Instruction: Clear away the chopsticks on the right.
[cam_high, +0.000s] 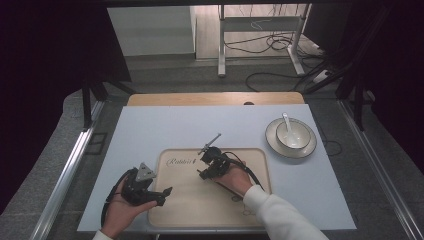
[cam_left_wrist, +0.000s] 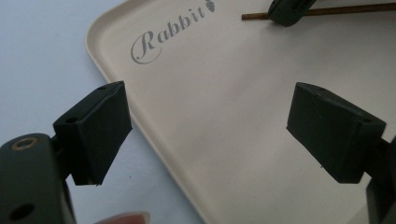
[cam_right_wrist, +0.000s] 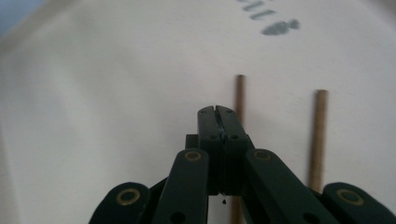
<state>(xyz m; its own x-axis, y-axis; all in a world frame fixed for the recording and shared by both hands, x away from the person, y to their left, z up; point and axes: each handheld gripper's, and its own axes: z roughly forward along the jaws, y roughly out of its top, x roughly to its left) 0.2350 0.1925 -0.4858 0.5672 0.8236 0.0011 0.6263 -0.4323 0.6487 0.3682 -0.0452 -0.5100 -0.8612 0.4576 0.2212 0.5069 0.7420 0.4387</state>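
A cream tray (cam_high: 200, 207) printed "Rabbit" lies on the blue mat. Two brown chopsticks lie side by side on it, one (cam_right_wrist: 319, 135) clear of the jaws and the other (cam_right_wrist: 239, 93) running under my right gripper (cam_right_wrist: 217, 116). That gripper (cam_high: 201, 173) is shut low over the tray's middle, and nothing shows between its jaws. Whether it touches the chopstick, I cannot tell. My left gripper (cam_high: 166, 196) is held open at the tray's near-left edge (cam_left_wrist: 140, 130), with nothing between its jaws (cam_left_wrist: 217, 133). Farther off, one chopstick (cam_left_wrist: 345, 9) shows with the right gripper's tip over it.
A white bowl (cam_high: 290, 136) with a white spoon (cam_high: 287, 122) in it stands on a plate at the mat's right. The wooden table edge (cam_high: 215, 98) runs behind the mat. Metal rails flank the table, and cables lie on the floor beyond.
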